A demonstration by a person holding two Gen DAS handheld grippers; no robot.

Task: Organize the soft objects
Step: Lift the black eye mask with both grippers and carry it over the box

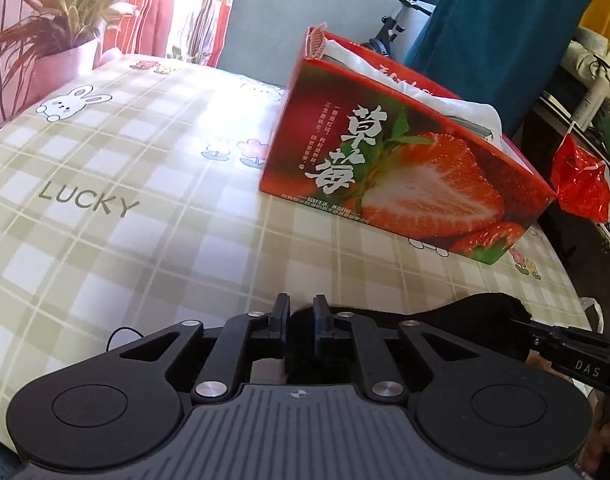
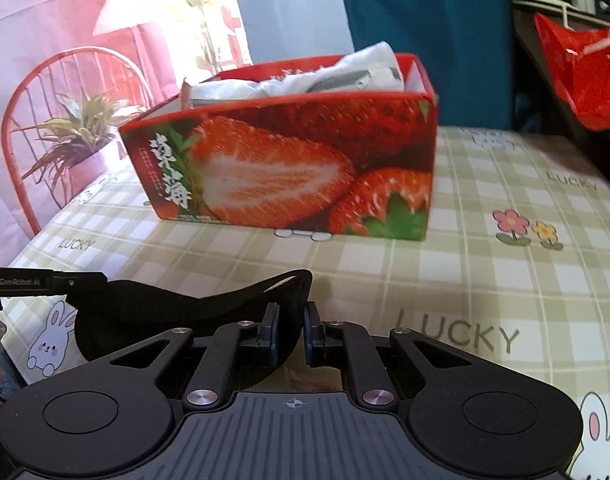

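A black cloth piece hangs stretched between my two grippers, just above the checked tablecloth. In the left wrist view my left gripper has its jaws nearly together, with one end of the black cloth between the pads. My right gripper comes in from the right and grips the other end. In the right wrist view my right gripper is shut on the black cloth, and my left gripper holds its far left end. Beyond stands an open red strawberry box with white cloth inside.
A potted plant stands at the table's far left corner, with a red wire chair behind it. A red plastic bag hangs off the table to the right. A teal curtain is behind the box.
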